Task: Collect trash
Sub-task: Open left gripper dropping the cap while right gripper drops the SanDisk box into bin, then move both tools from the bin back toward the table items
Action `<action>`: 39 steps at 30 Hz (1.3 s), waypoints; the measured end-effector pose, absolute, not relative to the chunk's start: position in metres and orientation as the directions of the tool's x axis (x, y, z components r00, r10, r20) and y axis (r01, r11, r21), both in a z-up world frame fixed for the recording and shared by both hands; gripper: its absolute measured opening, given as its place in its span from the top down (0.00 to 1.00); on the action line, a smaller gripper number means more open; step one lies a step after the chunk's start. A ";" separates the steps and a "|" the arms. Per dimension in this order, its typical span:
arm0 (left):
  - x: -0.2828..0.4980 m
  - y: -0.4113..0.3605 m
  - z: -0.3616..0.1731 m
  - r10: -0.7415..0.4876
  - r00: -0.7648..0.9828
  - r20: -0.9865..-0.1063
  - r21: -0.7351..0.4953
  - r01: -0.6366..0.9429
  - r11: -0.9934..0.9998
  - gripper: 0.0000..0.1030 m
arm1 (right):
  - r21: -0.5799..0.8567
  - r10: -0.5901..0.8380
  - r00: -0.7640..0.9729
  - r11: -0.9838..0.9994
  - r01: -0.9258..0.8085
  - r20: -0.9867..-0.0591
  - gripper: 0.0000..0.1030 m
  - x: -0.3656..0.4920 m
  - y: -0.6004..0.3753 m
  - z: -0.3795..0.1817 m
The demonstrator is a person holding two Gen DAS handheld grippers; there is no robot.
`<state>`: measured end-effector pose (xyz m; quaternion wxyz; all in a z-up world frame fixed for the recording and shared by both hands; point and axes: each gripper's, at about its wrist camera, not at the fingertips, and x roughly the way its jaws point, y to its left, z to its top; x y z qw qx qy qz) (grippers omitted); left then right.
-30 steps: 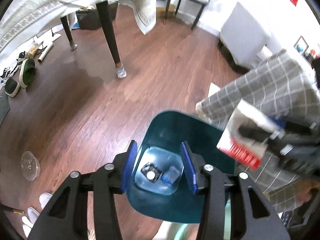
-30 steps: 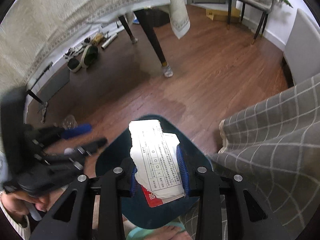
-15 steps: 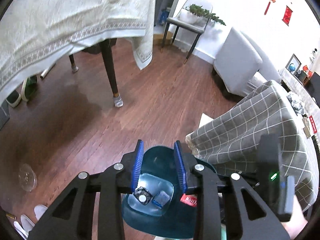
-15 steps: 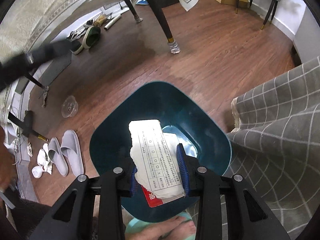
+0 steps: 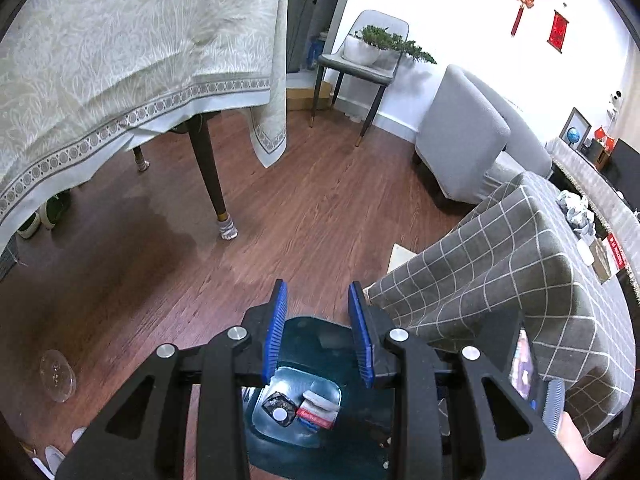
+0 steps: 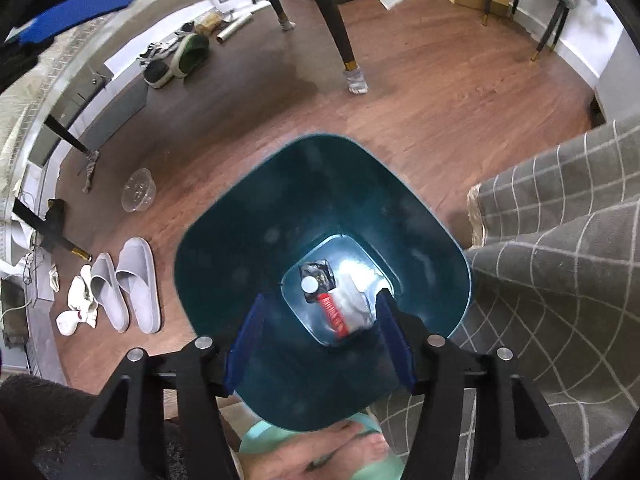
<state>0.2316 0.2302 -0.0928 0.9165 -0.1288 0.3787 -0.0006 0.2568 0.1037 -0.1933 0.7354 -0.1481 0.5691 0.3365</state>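
Teal bin (image 6: 248,240) holds seemingly torn red-white packet (image 6: 340,312)

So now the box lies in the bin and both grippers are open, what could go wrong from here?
The clear plastic cup lies on the floor left of the teal bin, near the slippers; it could be overlooked or stepped on. The person's bare foot stands right against the bin, so a step might tip it. Crumpled paper on the checked cloth also awaits collection.

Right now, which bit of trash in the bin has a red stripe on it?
The torn white box, lying at the bottom of the teal bin. The black packet beside it has only a white round spot, no red.
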 end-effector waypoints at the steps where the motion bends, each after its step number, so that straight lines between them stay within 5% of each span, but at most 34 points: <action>1: 0.231 0.230 -0.090 -0.098 0.719 -0.688 -0.238 -0.096 0.966 0.68 | 0.166 0.342 0.140 0.725 -0.668 -0.929 0.43 0.255 0.103 -0.184; 21: 0.220 0.196 -0.023 -0.094 0.825 -0.558 -0.202 -0.026 0.979 0.61 | 0.107 0.488 0.410 0.733 -0.671 -0.770 0.43 0.238 0.049 -0.043; 39: 0.232 0.106 0.000 -0.172 0.826 -0.537 -0.157 0.102 0.982 0.42 | 0.028 0.373 0.641 0.876 -0.481 -0.671 0.43 0.252 -0.059 -0.005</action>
